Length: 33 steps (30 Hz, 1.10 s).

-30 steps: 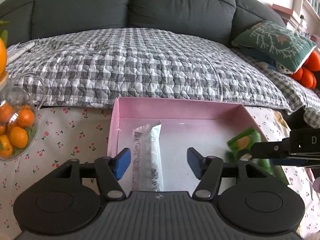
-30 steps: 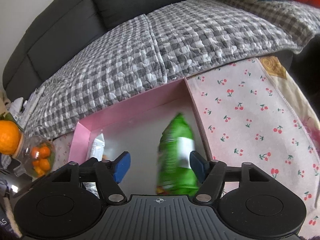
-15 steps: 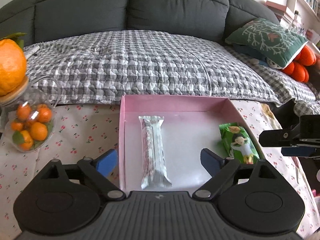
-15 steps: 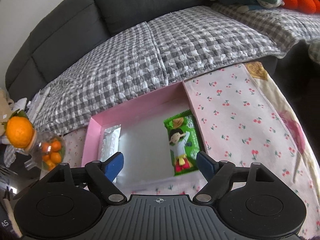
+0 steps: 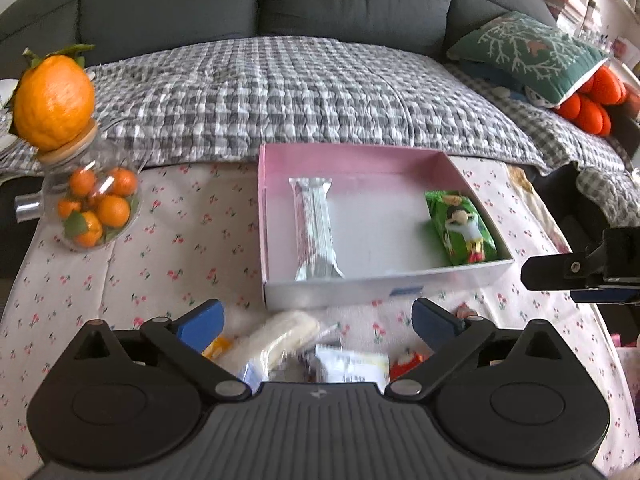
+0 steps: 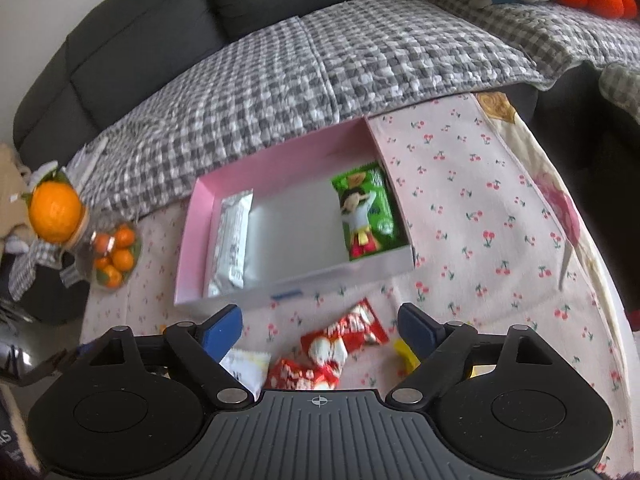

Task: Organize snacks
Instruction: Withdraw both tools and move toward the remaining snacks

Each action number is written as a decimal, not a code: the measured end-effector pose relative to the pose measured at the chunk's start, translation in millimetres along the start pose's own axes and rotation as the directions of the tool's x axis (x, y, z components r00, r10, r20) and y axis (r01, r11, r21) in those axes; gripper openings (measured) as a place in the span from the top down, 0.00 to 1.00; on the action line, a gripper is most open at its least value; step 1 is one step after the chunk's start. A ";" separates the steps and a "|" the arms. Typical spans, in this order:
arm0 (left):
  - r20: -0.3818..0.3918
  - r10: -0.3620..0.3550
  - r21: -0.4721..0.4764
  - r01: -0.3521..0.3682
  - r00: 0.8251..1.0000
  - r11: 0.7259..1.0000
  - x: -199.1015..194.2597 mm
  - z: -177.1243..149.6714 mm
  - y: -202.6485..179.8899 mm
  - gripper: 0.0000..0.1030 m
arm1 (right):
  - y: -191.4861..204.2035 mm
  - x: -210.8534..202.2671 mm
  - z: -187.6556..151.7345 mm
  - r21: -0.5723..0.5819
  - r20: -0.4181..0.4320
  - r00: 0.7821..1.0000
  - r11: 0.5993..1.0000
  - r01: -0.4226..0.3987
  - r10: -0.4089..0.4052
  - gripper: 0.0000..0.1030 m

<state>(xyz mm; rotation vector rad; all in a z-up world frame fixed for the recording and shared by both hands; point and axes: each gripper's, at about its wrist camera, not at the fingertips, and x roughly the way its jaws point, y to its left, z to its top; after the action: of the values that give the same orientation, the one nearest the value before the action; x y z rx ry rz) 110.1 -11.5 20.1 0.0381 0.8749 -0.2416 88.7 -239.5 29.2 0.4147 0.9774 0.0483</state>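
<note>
A pink box point(image 5: 348, 158) point(image 6: 280, 160) sits on the cherry-print cloth. Inside it a silver snack bar point(image 5: 316, 228) point(image 6: 232, 240) lies at the left and a green snack packet point(image 5: 462, 226) point(image 6: 366, 210) at the right. My left gripper point(image 5: 318, 320) hangs before the box's near wall, jaws still opening, nothing between them. My right gripper point(image 6: 320, 326) is also pulled back from the box, jaws opening and empty. Loose snacks lie under the grippers: a pale wrapped one point(image 5: 280, 336), a white packet point(image 5: 352, 364) and red packets point(image 6: 340, 344).
A glass jar of small oranges point(image 5: 94, 208) point(image 6: 114, 258) with a big orange point(image 5: 54, 98) on its lid stands left of the box. A sofa with a checked quilt point(image 5: 300, 96) runs behind. The right gripper's black body point(image 5: 584, 266) juts in at the right.
Both grippers opened wide, let go of the silver bar and green packet inside the box, and drew back and up. Loose snacks in front of the box came into view.
</note>
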 end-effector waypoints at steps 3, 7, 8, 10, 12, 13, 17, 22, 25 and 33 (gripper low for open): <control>-0.006 0.006 -0.009 -0.006 1.000 1.000 -5.2 -8.3 0.9 0.01 | 0.4 -0.6 -10.3 -0.013 -0.017 1.000 1.000 0.009 -0.009 0.15; -0.026 -0.002 -0.029 0.001 1.000 1.000 -4.6 -19.5 4.7 0.01 | -4.7 4.5 -25.3 -0.021 -0.035 0.999 0.999 0.025 -0.026 0.13; -0.037 -0.001 -0.026 0.000 0.999 1.000 -3.5 -21.5 5.4 0.01 | -6.5 5.9 -28.6 -0.024 -0.044 0.998 0.999 0.033 -0.034 0.13; -0.054 0.010 -0.004 -0.010 0.998 1.000 -1.7 -26.0 6.4 0.01 | -9.3 7.4 -33.5 -0.032 -0.059 0.997 0.998 0.048 -0.050 0.13; -0.062 0.027 0.018 -0.026 0.998 1.000 -2.0 -29.9 7.5 0.01 | -11.3 6.8 -36.3 -0.043 -0.058 0.997 0.998 0.044 -0.046 0.13; -0.066 0.035 0.028 -0.033 0.997 0.999 -1.8 -31.3 8.8 0.01 | -12.1 6.3 -37.2 -0.047 -0.055 0.997 0.998 0.042 -0.045 0.13; -0.078 0.047 0.039 -0.044 0.996 0.998 -2.4 -37.5 16.9 0.01 | -17.6 8.7 -41.2 -0.071 -0.050 0.996 0.995 0.076 -0.079 0.13; -0.087 0.051 0.029 -0.049 0.995 0.998 -2.5 -42.8 28.0 0.01 | -29.0 11.7 -44.4 -0.102 -0.063 0.990 0.988 0.117 -0.124 0.13; -0.099 0.049 0.027 -0.047 0.994 0.999 -1.3 -46.8 32.5 0.01 | -37.5 10.2 -46.8 -0.114 -0.063 0.988 0.985 0.133 -0.141 0.13; -0.149 0.011 0.028 -0.007 0.989 1.000 3.1 -59.2 38.4 0.01 | -53.0 18.2 -57.7 -0.159 -0.092 0.975 0.970 0.184 -0.200 0.13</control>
<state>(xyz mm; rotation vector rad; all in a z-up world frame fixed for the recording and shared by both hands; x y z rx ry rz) 75.9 33.1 -22.8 0.0866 1.0200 -0.2448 44.3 -265.8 -32.7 0.1789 1.1090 -0.0313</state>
